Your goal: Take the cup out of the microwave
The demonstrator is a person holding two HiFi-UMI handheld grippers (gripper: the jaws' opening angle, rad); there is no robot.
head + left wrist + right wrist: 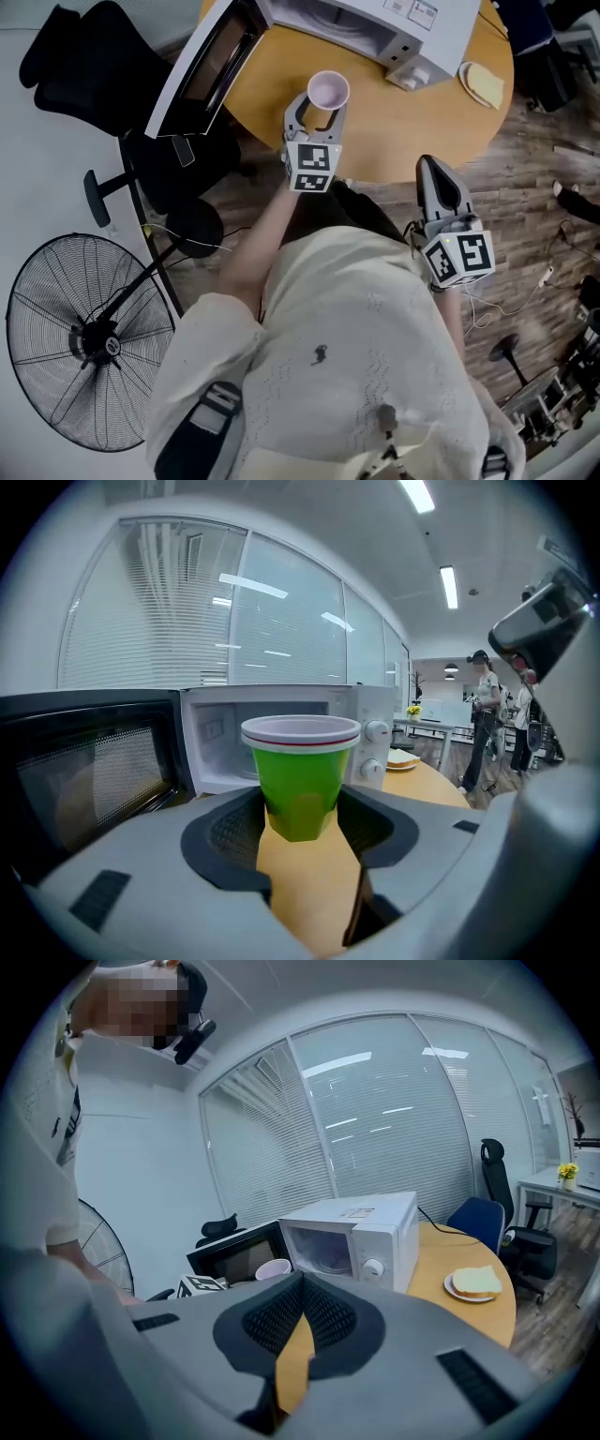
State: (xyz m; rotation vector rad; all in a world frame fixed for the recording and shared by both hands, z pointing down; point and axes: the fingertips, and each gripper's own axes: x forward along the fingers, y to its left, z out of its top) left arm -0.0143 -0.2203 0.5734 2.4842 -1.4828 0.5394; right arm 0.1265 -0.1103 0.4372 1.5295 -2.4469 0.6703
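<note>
Nothing here gives you words or numbers you can read. The white box-shaped microwave oven (394, 33) carries a pale sticker (423, 11) on its top. In the head view its print is only faint coloured blocks, and in the right gripper view the same sticker (361, 1210) is too small to make out. The cube (312, 167) on your left gripper (319, 99) and the cube (459, 256) on your right gripper (433, 169) bear black-and-white square marker patterns, with no letters or digits. Your cream knitted top (375, 319) has one small dark emblem (320, 354), and no lettering can be made out in it.
</note>
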